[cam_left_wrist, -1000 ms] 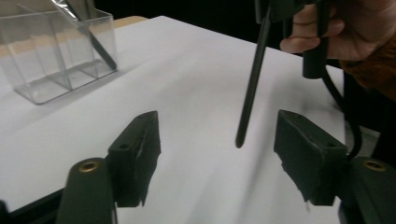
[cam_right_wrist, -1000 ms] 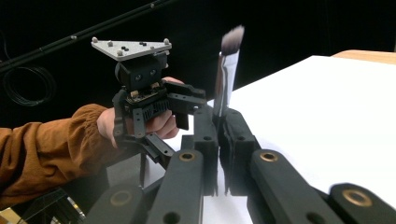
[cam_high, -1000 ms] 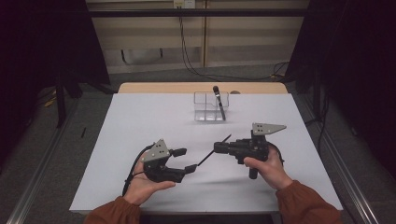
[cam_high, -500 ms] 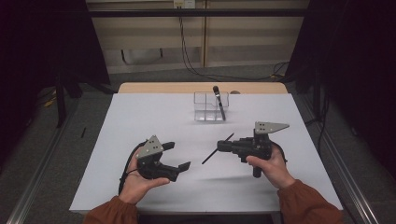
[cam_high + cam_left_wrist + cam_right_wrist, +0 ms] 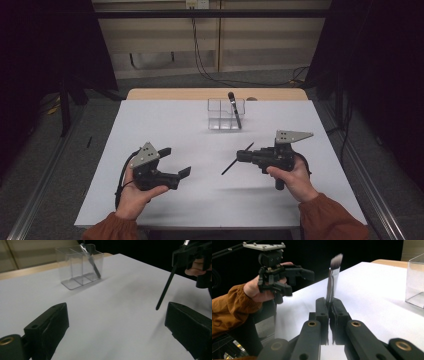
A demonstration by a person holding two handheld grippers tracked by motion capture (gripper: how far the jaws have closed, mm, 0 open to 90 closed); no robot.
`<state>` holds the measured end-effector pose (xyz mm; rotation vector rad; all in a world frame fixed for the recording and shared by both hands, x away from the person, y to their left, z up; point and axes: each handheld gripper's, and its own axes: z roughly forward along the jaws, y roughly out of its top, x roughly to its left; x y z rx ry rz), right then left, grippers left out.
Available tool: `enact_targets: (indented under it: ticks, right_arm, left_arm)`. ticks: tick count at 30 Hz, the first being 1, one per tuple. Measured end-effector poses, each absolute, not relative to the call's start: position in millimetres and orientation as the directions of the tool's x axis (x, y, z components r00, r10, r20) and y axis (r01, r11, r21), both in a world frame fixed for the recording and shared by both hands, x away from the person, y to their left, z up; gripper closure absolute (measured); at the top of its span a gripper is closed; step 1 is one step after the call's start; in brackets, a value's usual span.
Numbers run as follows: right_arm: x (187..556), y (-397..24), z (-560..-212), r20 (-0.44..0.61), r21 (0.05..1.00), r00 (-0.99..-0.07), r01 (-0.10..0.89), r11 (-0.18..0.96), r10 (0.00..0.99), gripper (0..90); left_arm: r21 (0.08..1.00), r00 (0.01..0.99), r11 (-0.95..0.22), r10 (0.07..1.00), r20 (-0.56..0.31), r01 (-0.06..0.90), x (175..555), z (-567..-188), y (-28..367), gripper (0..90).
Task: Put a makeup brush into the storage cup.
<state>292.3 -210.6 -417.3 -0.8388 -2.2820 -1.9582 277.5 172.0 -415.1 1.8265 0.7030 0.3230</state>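
The right claw [image 5: 243,156], at centre right of the high view, is pressed together on a slim black makeup brush [image 5: 237,159]. The brush slants down toward the lower left, its tip hanging just above the white counter [image 5: 165,125]. In the right gripper view its bristle end [image 5: 336,260] stands up past the jaws near the frame's middle.

The left claw [image 5: 176,161], at lower left of the high view, has just been opening and stands spread with nothing between its jaws, apart from the brush.

At upper centre sits a clear divided holder [image 5: 221,114] with another brush [image 5: 234,109] leaning in it.

This looks like the handover step: one claw has let go, the other now carries the brush. The next move probably calls for lifting the brush toward the holder, tilting it upright and lowering it into a compartment without knocking the wall.
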Motion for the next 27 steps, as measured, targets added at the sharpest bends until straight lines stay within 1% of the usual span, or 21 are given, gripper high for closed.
enact_targets:
  ticks: [3,7,14,16,18,21,23,25,27]
  right_arm:
    - [292,-211,-417,0.344,0.913,-0.854,0.401,0.073,0.391,86.5]
    - [293,-213,-417,0.348,0.910,-0.848,0.408,0.076,0.400,86.5]
    - [296,-217,-416,0.350,0.906,-0.844,0.416,0.084,0.407,86.4]
    - [296,-218,-415,0.346,0.906,-0.841,0.414,0.084,0.416,86.4]
    - [297,-221,-413,0.343,0.908,-0.838,0.411,0.079,0.424,86.4]
    - [299,-225,-411,0.340,0.909,-0.832,0.410,0.074,0.439,86.4]
    - [301,-227,-410,0.335,0.910,-0.828,0.408,0.074,0.449,86.4]
    - [303,-229,-409,0.336,0.909,-0.825,0.410,0.071,0.454,86.5]
    - [305,-230,-408,0.342,0.906,-0.818,0.418,0.070,0.462,86.5]
  left_arm:
    - [0.928,0.783,-0.220,0.612,-0.109,0.302,274,-415,179,4.8]
    - [0.924,0.770,-0.213,0.627,-0.119,0.317,272,-420,188,3.7]
    - [0.936,0.750,-0.186,0.652,-0.110,0.299,265,-419,200,2.2]
    - [0.939,0.733,-0.170,0.671,-0.112,0.298,264,-421,202,2.7]
    - [0.939,0.719,-0.167,0.686,-0.109,0.301,263,-423,205,5.1]
    - [0.941,0.696,-0.138,0.707,-0.124,0.308,262,-426,210,5.1]
    - [0.946,0.706,-0.148,0.700,-0.107,0.289,262,-428,214,5.5]
    - [0.944,0.709,-0.141,0.695,-0.120,0.298,262,-429,216,5.6]
    - [0.942,0.712,-0.152,0.693,-0.114,0.299,263,-430,219,5.5]
